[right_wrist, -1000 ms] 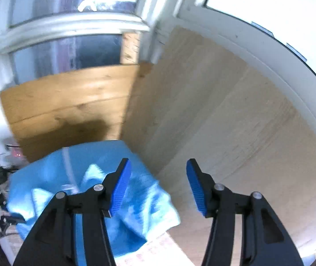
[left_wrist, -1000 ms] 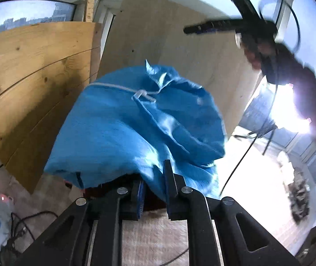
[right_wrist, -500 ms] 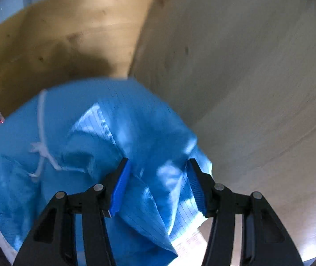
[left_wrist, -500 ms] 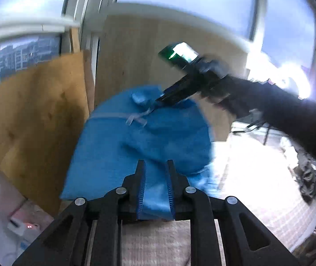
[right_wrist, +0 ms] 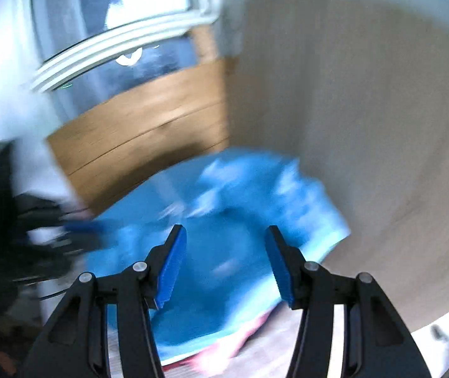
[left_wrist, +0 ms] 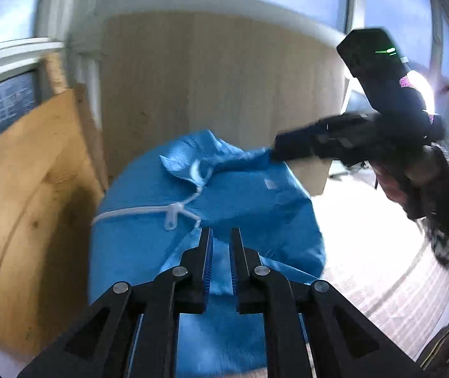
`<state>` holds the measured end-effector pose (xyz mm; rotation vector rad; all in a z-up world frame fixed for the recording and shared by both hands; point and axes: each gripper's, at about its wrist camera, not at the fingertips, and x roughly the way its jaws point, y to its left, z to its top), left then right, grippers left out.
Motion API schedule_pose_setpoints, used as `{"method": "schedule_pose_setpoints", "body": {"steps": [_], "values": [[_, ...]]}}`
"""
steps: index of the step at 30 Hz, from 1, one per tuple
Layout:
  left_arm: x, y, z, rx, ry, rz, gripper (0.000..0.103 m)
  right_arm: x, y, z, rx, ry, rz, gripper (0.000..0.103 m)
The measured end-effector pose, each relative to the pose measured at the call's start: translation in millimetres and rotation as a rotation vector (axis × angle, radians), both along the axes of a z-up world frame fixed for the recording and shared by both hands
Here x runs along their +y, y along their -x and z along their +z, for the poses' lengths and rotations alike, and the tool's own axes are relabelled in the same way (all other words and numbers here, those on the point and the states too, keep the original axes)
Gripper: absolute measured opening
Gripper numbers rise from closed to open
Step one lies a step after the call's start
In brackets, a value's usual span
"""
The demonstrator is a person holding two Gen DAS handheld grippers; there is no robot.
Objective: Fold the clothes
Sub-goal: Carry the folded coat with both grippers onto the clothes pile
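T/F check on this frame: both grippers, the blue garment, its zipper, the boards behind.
1. The left gripper is shut on the blue garment. True.
2. The right gripper is shut. False: its jaws stand wide apart.
3. The garment's zipper is white. True.
4. The garment is red. False: it is blue.
5. Wooden boards stand behind the garment. True.

The crumpled blue fabric garment (left_wrist: 218, 220) lies before two wooden boards (left_wrist: 211, 88). The left hand-held gripper (left_wrist: 221, 252) sits at the garment's near side. The right hand-held gripper (left_wrist: 274, 151) meets its far right edge.
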<state>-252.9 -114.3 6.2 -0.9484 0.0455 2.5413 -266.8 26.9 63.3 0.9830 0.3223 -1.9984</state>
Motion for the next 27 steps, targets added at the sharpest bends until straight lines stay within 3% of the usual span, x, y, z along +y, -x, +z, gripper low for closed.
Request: {"method": "schedule_pose_setpoints", "body": {"steps": [1,3,6,9,13,18,20,22,24,27], "values": [[3.8,7.9,-7.5,-0.018,0.011,-0.011,0.01,-2.4,-6.1,-8.8,-0.028,0.0,0.019,0.051],[9.1,14.6,-24.0,-0.065,0.053,-0.015,0.01,0.0,-2.9,-36.0,0.008,-0.135,-0.041,0.051],[12.7,13.2,-33.0,-0.099,0.086,-0.04,0.01,35.2,11.6,-53.9,-0.127,-0.077,-0.122,0.051],[15.3,-8.6,-20.6,-0.095,0.048,-0.115,0.01,30.0,-13.5,-49.4,-0.081,-0.12,-0.01,0.051],[27.3,-27.9,-21.7,-0.099,0.063,-0.166,0.01,23.2,-46.9,-43.5,-0.02,-0.177,0.14,0.051],[31.2,-33.6,-29.7,-0.114,0.034,-0.164,0.01,14.6,-88.7,-36.1,0.058,-0.248,0.327,0.051],[31.0,-34.3,-32.7,-0.117,0.035,-0.162,0.01,11.8,-102.9,-33.5,0.088,-0.281,0.395,0.046],[31.0,-34.5,-34.5,-0.125,0.031,-0.157,0.01,5.8,-95.8,-39.9,0.116,-0.367,0.406,0.024],[32.6,-34.7,-36.1,-0.13,0.025,-0.16,0.01,6.1,-90.4,-38.1,0.102,-0.379,0.417,0.011],[34.8,-39.3,-34.9,-0.126,0.027,-0.158,0.01,6.6,-82.3,-35.5,0.081,-0.397,0.432,0.006]]}}
